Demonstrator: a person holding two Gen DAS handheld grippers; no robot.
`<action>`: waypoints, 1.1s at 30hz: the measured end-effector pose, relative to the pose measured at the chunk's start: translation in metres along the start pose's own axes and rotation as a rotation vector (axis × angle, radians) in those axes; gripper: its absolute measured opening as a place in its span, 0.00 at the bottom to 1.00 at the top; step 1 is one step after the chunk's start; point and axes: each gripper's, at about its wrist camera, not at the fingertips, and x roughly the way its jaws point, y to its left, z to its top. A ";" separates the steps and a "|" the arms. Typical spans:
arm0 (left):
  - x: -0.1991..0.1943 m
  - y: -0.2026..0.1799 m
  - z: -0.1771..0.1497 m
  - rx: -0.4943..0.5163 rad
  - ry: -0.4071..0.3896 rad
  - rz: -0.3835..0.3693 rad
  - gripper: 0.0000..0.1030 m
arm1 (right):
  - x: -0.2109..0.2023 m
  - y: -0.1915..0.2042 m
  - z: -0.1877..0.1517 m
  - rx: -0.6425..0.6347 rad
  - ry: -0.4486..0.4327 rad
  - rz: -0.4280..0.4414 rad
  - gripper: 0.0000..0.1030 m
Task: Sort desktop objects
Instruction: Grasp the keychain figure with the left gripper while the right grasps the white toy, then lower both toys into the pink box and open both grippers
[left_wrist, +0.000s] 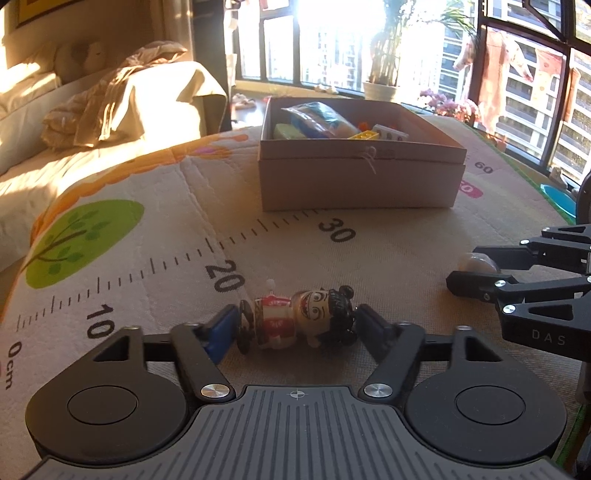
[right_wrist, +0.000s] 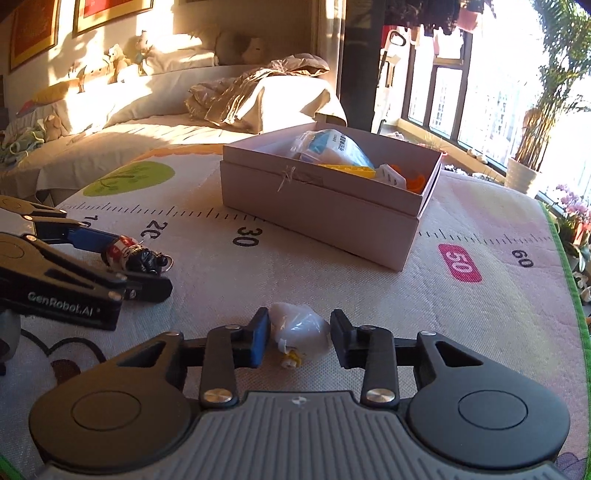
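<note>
Between the left gripper (left_wrist: 297, 325)'s jaws, a small painted doll figurine (left_wrist: 295, 320) is lying crosswise on the printed mat (left_wrist: 147, 236), apparently clamped end to end; the right gripper (right_wrist: 297, 338) is straddling a white plastic pouch (right_wrist: 301, 328), right pad not touching.

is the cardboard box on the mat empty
No, the cardboard box already holds a plastic-wrapped packet, a yellow block and an orange piece, seen over its rim in the right wrist view.
</note>
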 end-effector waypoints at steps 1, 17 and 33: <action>0.000 0.000 0.001 0.005 0.002 0.000 0.69 | -0.002 0.000 -0.001 0.000 0.001 -0.001 0.32; -0.016 -0.037 0.087 0.204 -0.248 -0.036 0.68 | -0.058 -0.060 0.040 0.124 -0.174 0.015 0.30; 0.015 -0.013 0.074 0.059 -0.182 0.023 0.96 | -0.018 -0.066 0.092 0.163 -0.125 0.063 0.30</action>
